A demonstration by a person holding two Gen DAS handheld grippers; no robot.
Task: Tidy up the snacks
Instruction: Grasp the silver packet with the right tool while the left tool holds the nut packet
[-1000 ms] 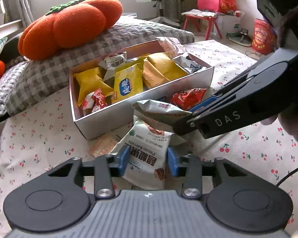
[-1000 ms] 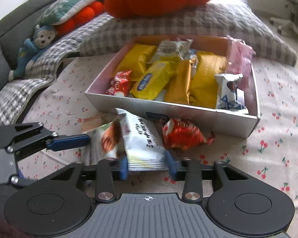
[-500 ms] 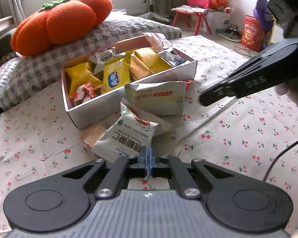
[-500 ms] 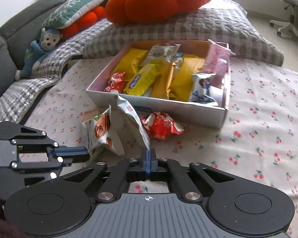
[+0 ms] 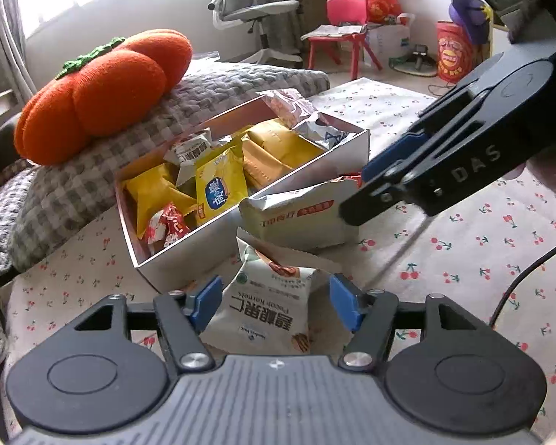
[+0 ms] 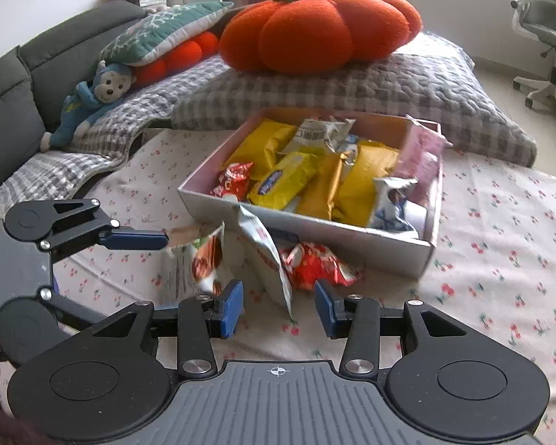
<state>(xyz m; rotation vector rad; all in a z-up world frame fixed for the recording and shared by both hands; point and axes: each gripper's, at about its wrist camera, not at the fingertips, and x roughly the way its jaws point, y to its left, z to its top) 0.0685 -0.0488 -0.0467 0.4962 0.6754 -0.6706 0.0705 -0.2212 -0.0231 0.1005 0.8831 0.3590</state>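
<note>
Both grippers, clamped shut half a second ago, have just been opening. The left gripper now stands about half open with the white nut packet lying between its blue pads, neither pad pressing on it. The right gripper is parted less widely, and the white-and-orange packet stands on edge between its pads, apparently untouched. Both packets rest on the cherry-print cloth, just in front of the near wall of the snack box. A red wrapped snack lies against that wall, right of the upright packet. Judged from this, the step in hand is a release and re-grip on the loose packets, with three items still outside the box. The next move calls for closing squarely on one packet body, lifting it above the box wall and setting it into a free gap. The box already holds yellow packets packed closely, so free space is scarce. The two grippers work close together and the packets overlap, so collision or dragging a neighbour is a risk. An orange pumpkin cushion sits on the grey checked pillow beyond the box, clear of the work.
</note>
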